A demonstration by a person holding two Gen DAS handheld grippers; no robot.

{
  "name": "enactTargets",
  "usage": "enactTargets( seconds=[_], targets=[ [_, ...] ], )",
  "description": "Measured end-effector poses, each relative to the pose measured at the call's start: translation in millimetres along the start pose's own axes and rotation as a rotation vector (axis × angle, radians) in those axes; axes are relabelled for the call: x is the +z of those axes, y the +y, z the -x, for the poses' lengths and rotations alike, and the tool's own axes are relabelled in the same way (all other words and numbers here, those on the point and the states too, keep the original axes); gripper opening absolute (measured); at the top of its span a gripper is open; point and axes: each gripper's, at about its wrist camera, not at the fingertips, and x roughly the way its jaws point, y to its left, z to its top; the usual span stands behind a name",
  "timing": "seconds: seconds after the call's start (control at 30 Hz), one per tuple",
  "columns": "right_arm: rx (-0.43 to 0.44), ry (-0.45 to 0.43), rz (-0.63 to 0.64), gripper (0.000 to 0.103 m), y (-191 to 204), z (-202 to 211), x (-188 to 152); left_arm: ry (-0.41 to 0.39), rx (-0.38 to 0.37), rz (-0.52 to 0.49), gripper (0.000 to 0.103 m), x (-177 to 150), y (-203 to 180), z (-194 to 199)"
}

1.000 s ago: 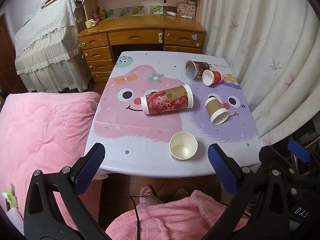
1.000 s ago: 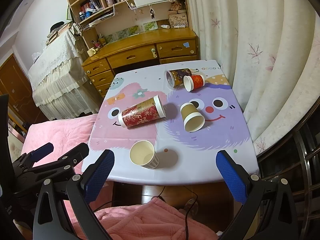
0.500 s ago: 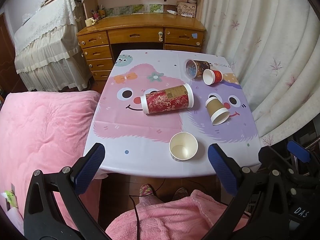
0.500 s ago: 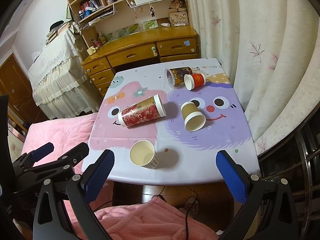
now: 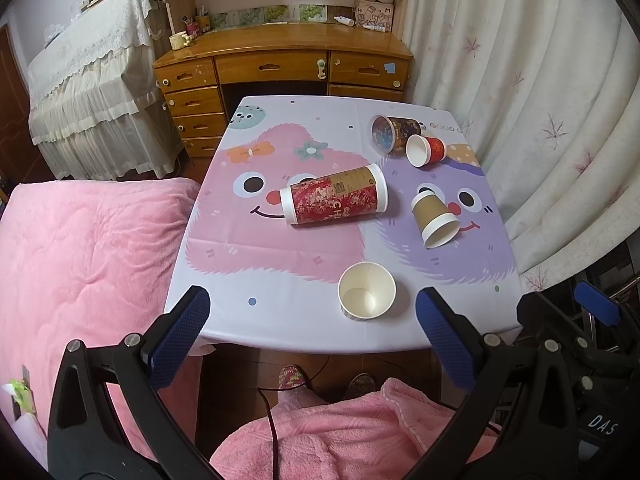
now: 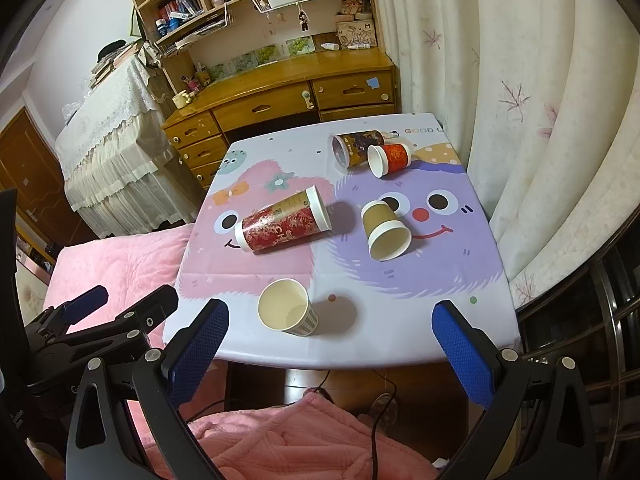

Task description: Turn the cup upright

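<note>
Several paper cups are on the cartoon tablecloth. A tall red cup lies on its side mid-table. A brown cup lies tipped to its right. A dark patterned cup and a small red cup lie at the far right. A cream cup stands upright near the front edge. My left gripper and right gripper are both open and empty, held short of the table's front edge.
A wooden desk with drawers stands behind the table. A curtain hangs along the right. A pink bed lies to the left. Pink-clad legs are below the grippers. The left gripper's body shows at lower left in the right wrist view.
Both views have shifted very slightly; the cups have not moved and both grippers stay open.
</note>
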Motion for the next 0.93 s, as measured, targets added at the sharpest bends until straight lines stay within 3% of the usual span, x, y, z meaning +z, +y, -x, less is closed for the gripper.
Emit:
enactTargets(
  seconds=[0.93],
  targets=[
    [0.0, 0.05, -0.01, 0.103, 3, -1, -19, 0.061, -0.009, 0.008, 0.102, -42, -7, 5]
  ],
)
